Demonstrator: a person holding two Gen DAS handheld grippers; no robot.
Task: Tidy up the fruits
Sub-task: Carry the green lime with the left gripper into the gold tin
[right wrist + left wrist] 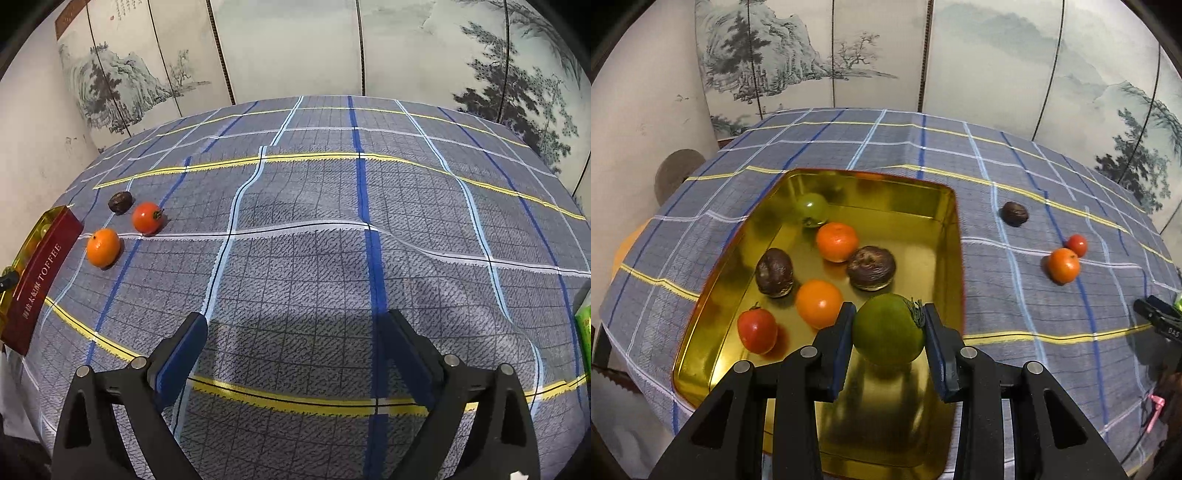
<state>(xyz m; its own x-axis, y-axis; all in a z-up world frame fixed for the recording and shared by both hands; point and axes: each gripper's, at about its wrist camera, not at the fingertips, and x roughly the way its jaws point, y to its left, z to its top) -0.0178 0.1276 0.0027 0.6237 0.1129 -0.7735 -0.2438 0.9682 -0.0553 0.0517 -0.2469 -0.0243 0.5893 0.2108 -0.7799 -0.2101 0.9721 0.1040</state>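
The left gripper point(888, 325) has its jaws squeezed on a green fruit point(888, 332), and it holds the fruit over the near end of the gold tin point(955, 229). The tin sits on the surface, which has a blue checked cloth point(314, 266) over it. Inside the tin lie two orange fruits point(837, 242), two dark brown wrinkly fruits point(871, 267), a red tomato point(757, 329) and a green round fruit point(812, 207) at the far end. Outside the tin, off to its right on the cloth, sit one more orange fruit point(103, 246), a small red tomato point(147, 217) and a little dark brown fruit point(120, 202), all close together. The red outside wall of the tin point(37, 280) has the word "TOFFEE" on it in white, with some other small signs next to it that are too small to read. The right gripper point(295, 343) has its jaws spread wide with nothing between them, over bare cloth well to the right of the tin
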